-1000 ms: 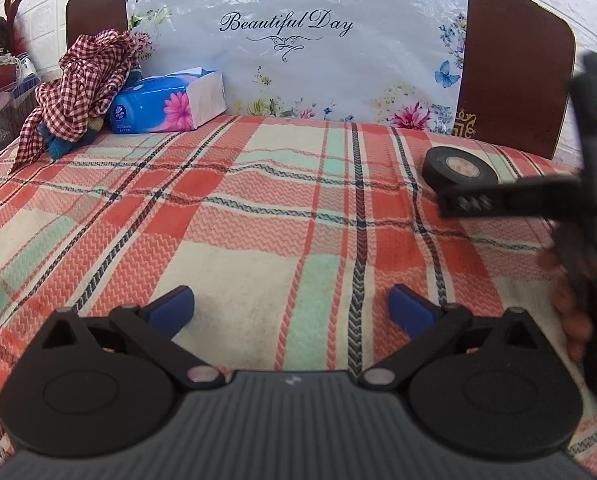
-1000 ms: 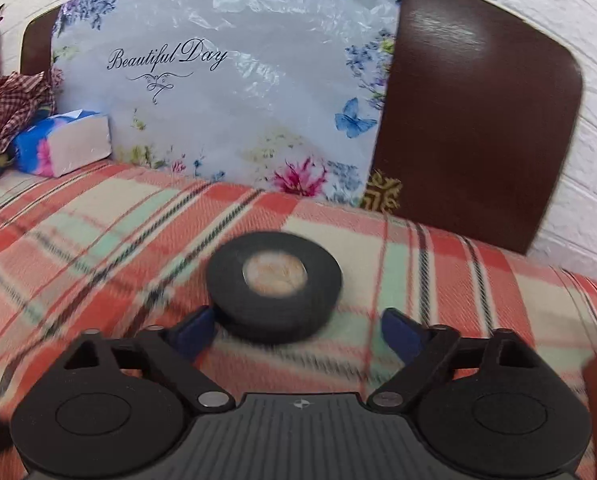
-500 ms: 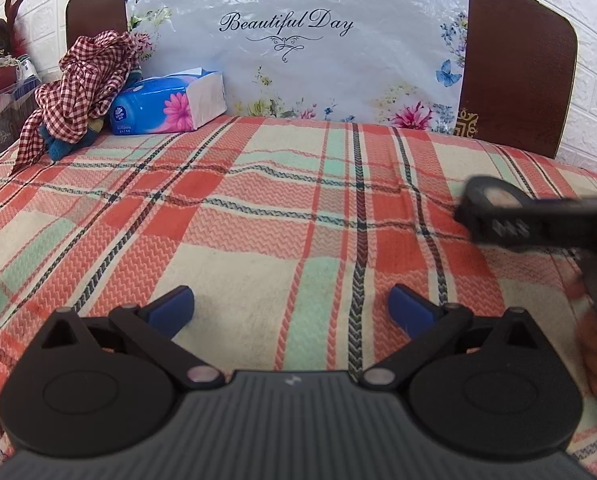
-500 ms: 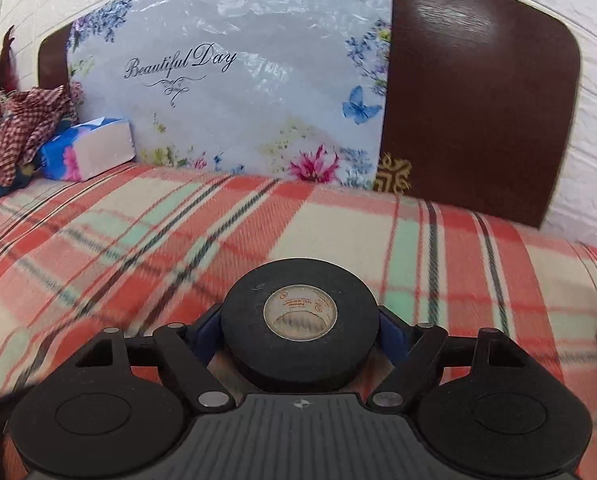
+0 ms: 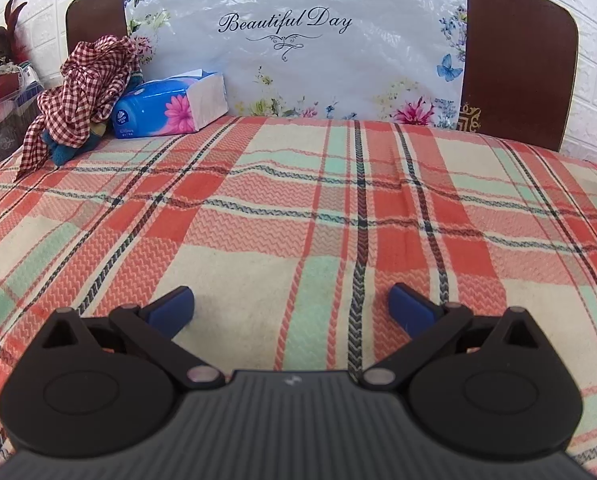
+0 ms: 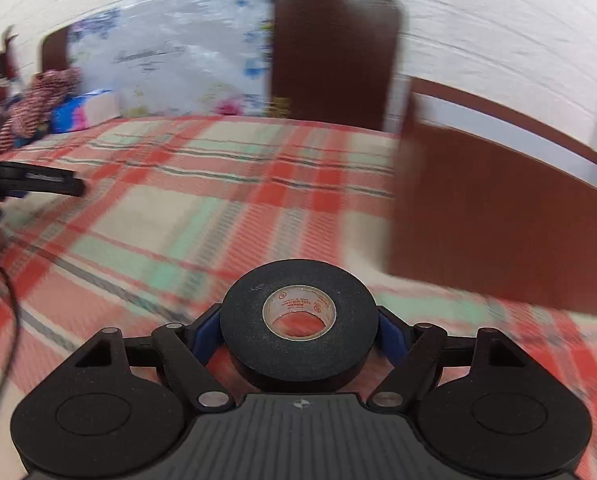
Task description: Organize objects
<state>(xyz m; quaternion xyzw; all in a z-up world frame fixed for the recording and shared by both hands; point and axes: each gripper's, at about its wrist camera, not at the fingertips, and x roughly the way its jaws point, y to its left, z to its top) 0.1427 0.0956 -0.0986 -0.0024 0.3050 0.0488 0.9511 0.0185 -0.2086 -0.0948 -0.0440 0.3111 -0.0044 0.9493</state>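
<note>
Carrying black tape roll (image 6: 298,320) clamped in right gripper (image 6: 298,330), left gripper (image 5: 290,308) idling wide open, empty; still needing placing somewhere.

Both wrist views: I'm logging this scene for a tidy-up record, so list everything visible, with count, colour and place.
tape roll: one, black, pale core, clamped in the right gripper
tissue pack: one, blue and pink, far left by the headboard
checked cloth: one, red and white, bunched left of the tissue pack
blanket: one, red, green and cream plaid, covering the bed
floral sheet: one, white, over the headboard
headboard: one, dark brown
left gripper: black, blue pads, open, empty
right gripper: black, blue pads, shut on the tape roll
</note>
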